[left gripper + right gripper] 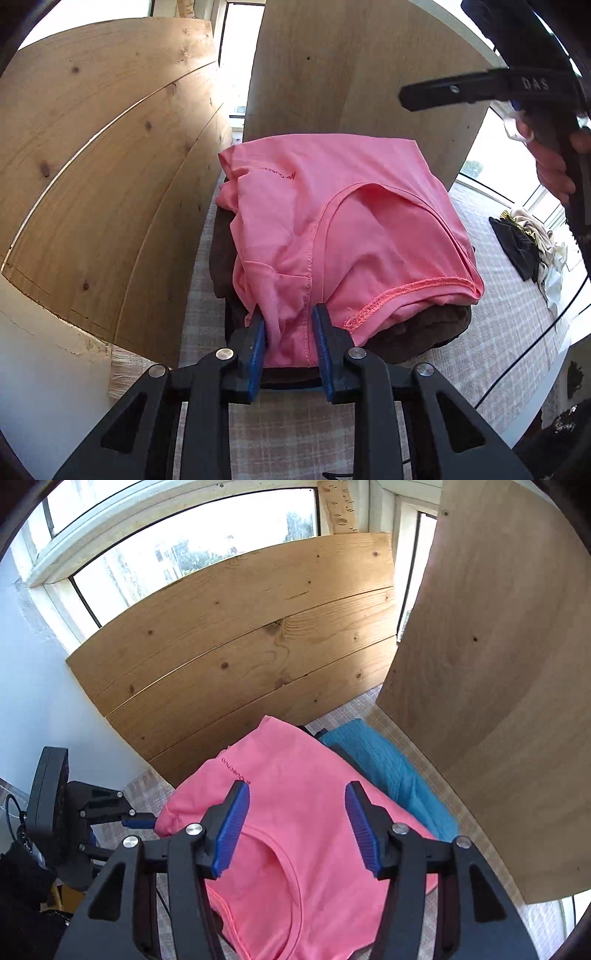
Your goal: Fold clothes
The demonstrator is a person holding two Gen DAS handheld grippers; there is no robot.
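Risk: left gripper (288, 341) fingers pinch pink shirt (332, 221) near edge w/ right gripper (297, 825) fingers spread above — any tug could drag fold off brown stack (417, 332).

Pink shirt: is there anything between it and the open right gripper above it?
Nothing visible. The right gripper hangs open directly over the pink shirt, with only air between. The left gripper already pinches the shirt's near edge.
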